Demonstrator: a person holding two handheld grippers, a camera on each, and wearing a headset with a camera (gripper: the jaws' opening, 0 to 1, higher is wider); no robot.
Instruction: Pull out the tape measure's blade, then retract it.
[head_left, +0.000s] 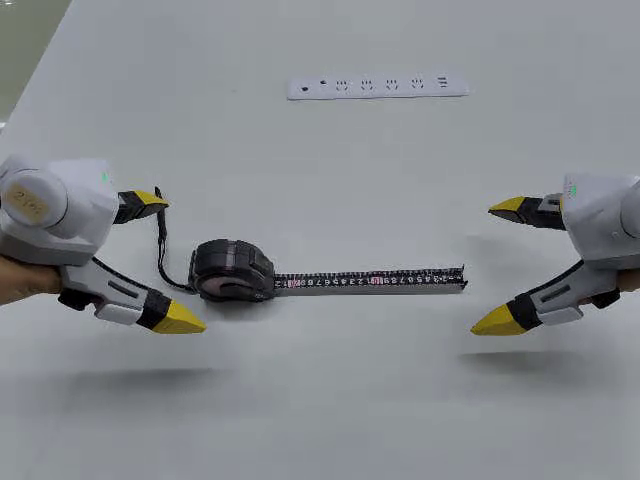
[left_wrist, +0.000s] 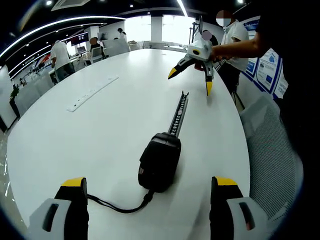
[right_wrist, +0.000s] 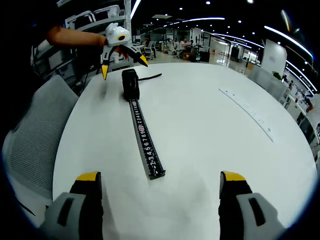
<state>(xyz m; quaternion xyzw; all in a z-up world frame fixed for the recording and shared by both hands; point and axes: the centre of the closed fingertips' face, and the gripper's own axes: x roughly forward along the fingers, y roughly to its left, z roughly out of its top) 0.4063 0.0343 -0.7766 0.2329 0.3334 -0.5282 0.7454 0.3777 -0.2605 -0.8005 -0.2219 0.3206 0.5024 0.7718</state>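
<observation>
Tape measure (head_left: 232, 270) on the table (head_left: 330, 400), blade (head_left: 370, 280) out toward 3 o'clock — left hand-held gripper (head_left: 170, 260) at 9, right hand-held gripper (head_left: 500, 264) at 3 — both wide, jaws empty.

head view looks steeply down on table (head_left: 330, 400); gripper views, low, face each other, sharing blade (head_left: 370, 280).

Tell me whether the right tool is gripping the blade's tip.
No, the right tool hangs open, clear of the blade tip, which lies on the table.
</observation>
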